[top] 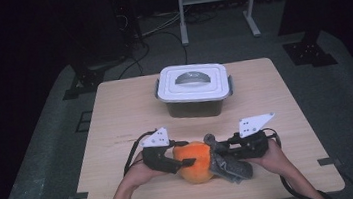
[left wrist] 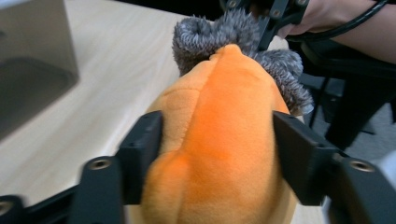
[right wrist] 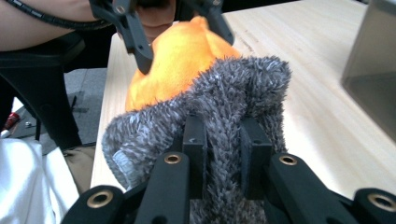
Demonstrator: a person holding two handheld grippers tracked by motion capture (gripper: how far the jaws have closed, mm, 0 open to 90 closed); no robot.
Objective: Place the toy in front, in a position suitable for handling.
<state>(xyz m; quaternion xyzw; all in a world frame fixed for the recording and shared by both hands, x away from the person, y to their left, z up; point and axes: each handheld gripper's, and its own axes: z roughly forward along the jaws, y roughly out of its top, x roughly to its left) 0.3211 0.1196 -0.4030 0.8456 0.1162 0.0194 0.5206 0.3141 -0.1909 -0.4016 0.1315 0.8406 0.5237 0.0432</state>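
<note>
An orange plush toy [top: 196, 160] with a grey furry part [top: 224, 164] lies near the table's front edge, between my two grippers. My left gripper [top: 183, 155] is shut on the orange body [left wrist: 219, 130], one black jaw pressing into each flank. From the other side, my right gripper [top: 216, 149] is shut on the grey fur [right wrist: 233, 93], which bunches up between its narrow-set jaws. In the left gripper view the grey fur [left wrist: 210, 35] sticks up behind the orange body. In the right gripper view the orange body [right wrist: 182, 51] lies beyond the fur.
A grey container with a closed white lid [top: 193, 82] stands at the middle back of the wooden table [top: 125, 110]. Its wall shows at the edge of both gripper views [left wrist: 32, 65] [right wrist: 373, 70]. Stands and cables are on the floor behind the table.
</note>
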